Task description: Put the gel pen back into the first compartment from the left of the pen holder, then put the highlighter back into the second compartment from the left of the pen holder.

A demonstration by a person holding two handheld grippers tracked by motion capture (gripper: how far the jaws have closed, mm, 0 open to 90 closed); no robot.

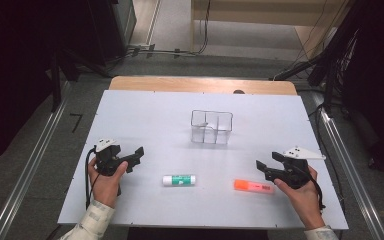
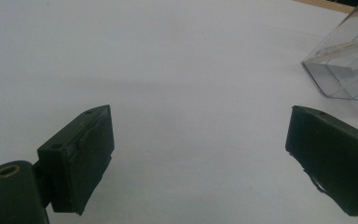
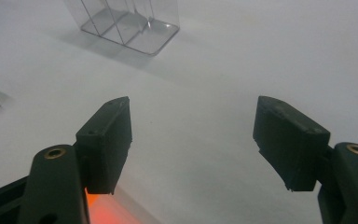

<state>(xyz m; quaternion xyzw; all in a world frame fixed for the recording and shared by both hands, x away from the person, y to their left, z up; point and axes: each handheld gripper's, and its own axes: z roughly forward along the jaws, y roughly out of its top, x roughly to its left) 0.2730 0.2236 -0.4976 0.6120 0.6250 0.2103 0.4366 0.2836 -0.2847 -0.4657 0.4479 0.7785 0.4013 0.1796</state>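
The right tool [image 1: 263,169] is wide open and holds nothing. It sits near the right end of the desk's [image 1: 145,107] front edge. Just beside it lies an orange marker [image 1: 253,186], flat on the desk, close to the front edge. In the right gripper view, an orange glow [image 3: 103,209] shows under one jaw, so the marker is very near.

The left tool [image 1: 136,156] is wide open too, with nothing between its jaws. It rests near the left end of the front edge.

A white and green tube [image 1: 179,180] lies flat between the two tools, near the middle of the front edge. A clear box [image 1: 211,127] with little walls inside stands in the middle of the desk, well apart from both tools.

The marker looks light, hard and smooth. It could roll or slip. The best place to pinch it is likely across its middle, on the long flat sides.

The tube has some green print on it, but the letters are too small to read. The marker's label cannot be read either.
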